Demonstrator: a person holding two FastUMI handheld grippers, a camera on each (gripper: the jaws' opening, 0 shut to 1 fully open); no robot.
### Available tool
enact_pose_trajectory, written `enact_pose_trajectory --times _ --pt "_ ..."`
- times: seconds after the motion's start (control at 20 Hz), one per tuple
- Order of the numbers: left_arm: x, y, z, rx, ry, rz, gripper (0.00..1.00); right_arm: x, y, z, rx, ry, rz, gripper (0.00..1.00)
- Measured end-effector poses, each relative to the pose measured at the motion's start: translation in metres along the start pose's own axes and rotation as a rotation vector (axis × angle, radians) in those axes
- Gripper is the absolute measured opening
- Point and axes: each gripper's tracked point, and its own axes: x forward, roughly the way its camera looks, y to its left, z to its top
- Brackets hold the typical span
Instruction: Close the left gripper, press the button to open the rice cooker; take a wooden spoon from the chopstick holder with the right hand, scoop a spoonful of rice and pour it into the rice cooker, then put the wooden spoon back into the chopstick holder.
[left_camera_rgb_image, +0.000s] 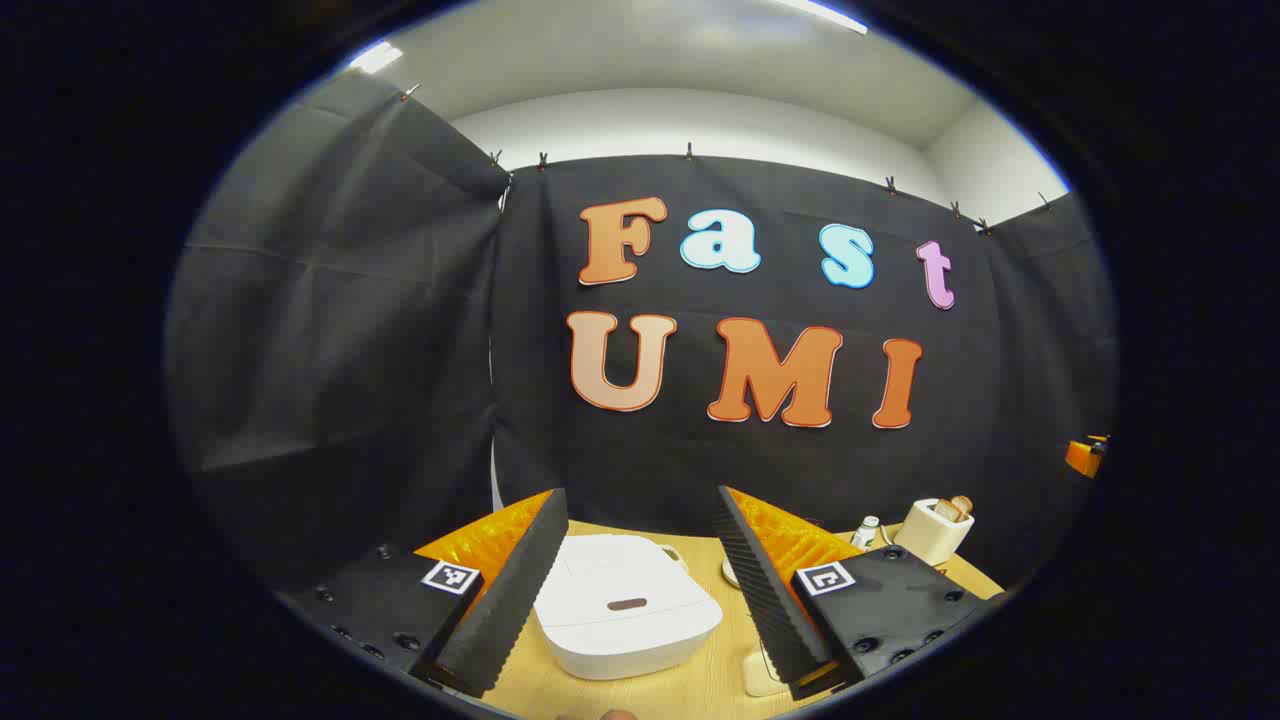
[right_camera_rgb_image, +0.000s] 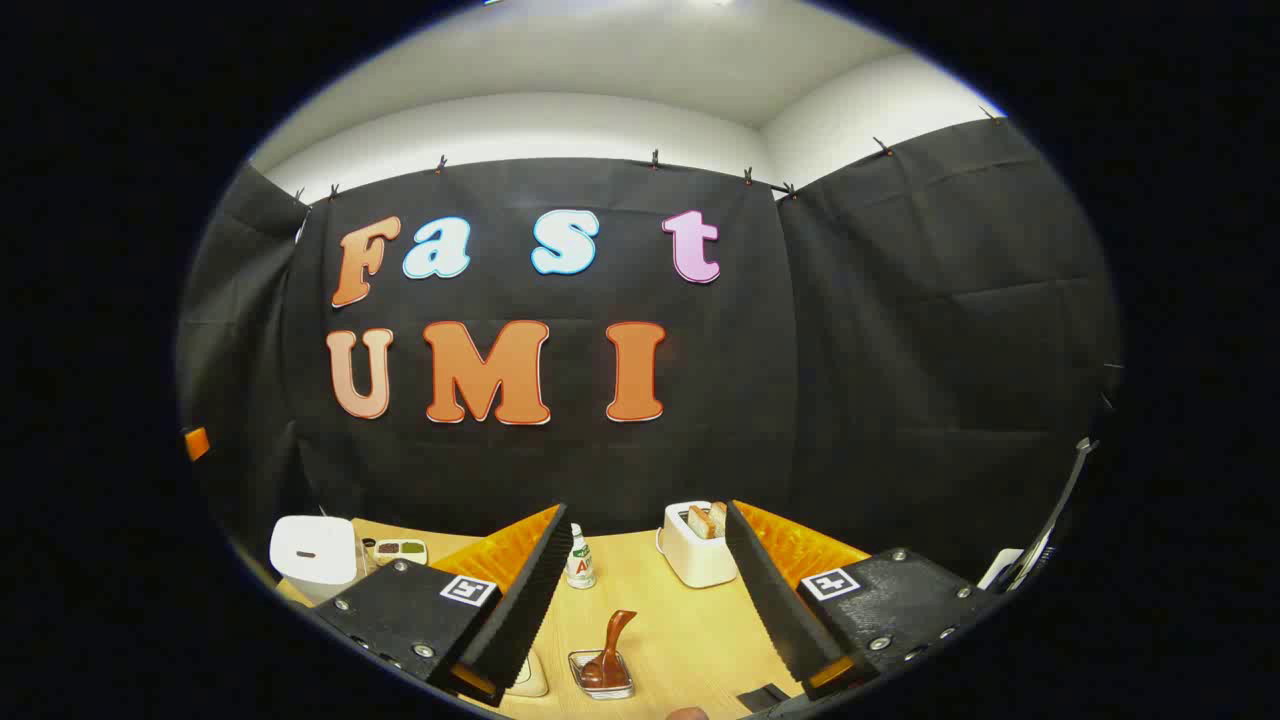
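Wooden table (right_camera_rgb_image: 680, 625) carries white rice cooker (left_camera_rgb_image: 622, 615), black cloth behind

my left gripper (left_camera_rgb_image: 640, 585) sits at the bottom centre of the left gripper view, fingers spread wide apart, holding nothing. my right gripper (right_camera_rgb_image: 645, 595) sits low in the right gripper view, fingers likewise parted and empty.

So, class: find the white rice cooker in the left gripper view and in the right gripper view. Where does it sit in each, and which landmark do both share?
Left gripper view: the rice cooker sits low at centre, between the open fingers, lid shut.
Right gripper view: the rice cooker is at the lower left.
Shared landmark: the toaster.
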Motion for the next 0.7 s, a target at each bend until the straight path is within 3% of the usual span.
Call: enact_pose_trajectory --times 0.05,0.7 --pt "-0.001 0.001 0.002 0.003 -0.004 0.007 1.00 0.002 -0.002 0.001 -0.003 0.001 0.002 0.95" --pt "-0.009 0.005 0.007 -0.015 -0.015 0.049 1.00 0.003 -0.023 0.004 -0.022 0.011 0.009 0.95"
